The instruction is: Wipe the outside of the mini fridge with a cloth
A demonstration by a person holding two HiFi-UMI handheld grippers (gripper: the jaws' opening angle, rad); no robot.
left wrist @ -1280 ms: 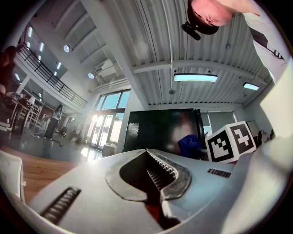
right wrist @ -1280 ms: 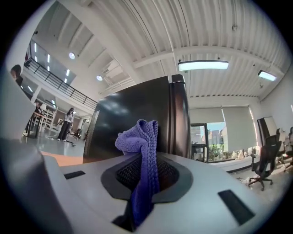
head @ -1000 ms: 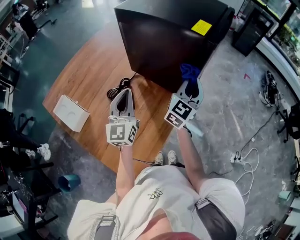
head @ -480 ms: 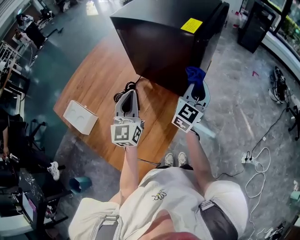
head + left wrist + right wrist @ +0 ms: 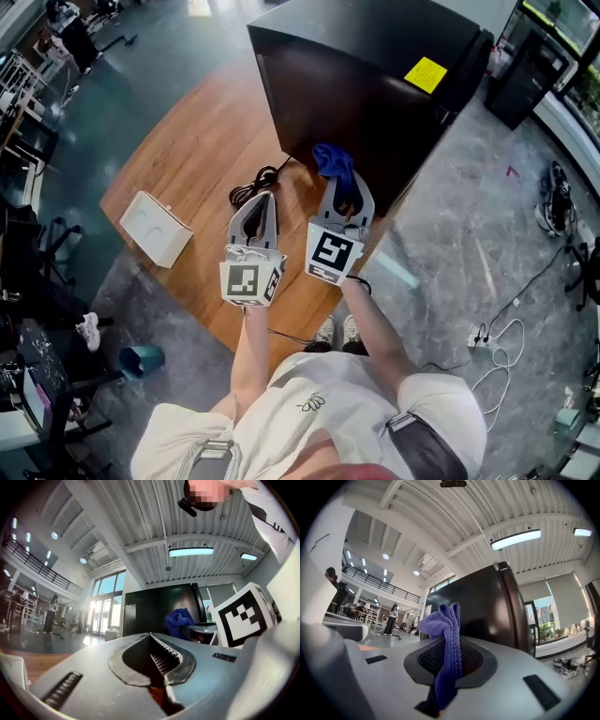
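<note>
A black mini fridge [image 5: 366, 84] stands on the round wooden table [image 5: 197, 159]; it also fills the middle of the right gripper view [image 5: 487, 616]. My right gripper [image 5: 345, 183] is shut on a blue cloth [image 5: 333, 161], whose bunched end sticks out past the jaw tips [image 5: 445, 625] close to the fridge's near side wall. My left gripper [image 5: 261, 202] hovers over the table beside it, shut with nothing between its jaws; the cloth [image 5: 179, 621] and the fridge [image 5: 154, 609] show ahead of it in the left gripper view.
A black power cord [image 5: 251, 185] lies coiled on the table just ahead of the left gripper. A white box [image 5: 155, 228] sits near the table's left edge. A yellow label [image 5: 426, 73] is on the fridge top. Cables [image 5: 492, 333] trail on the floor at right.
The right gripper with the cloth has moved left along the fridge's near side, closer to the left gripper. The left gripper has stayed about where it was.
</note>
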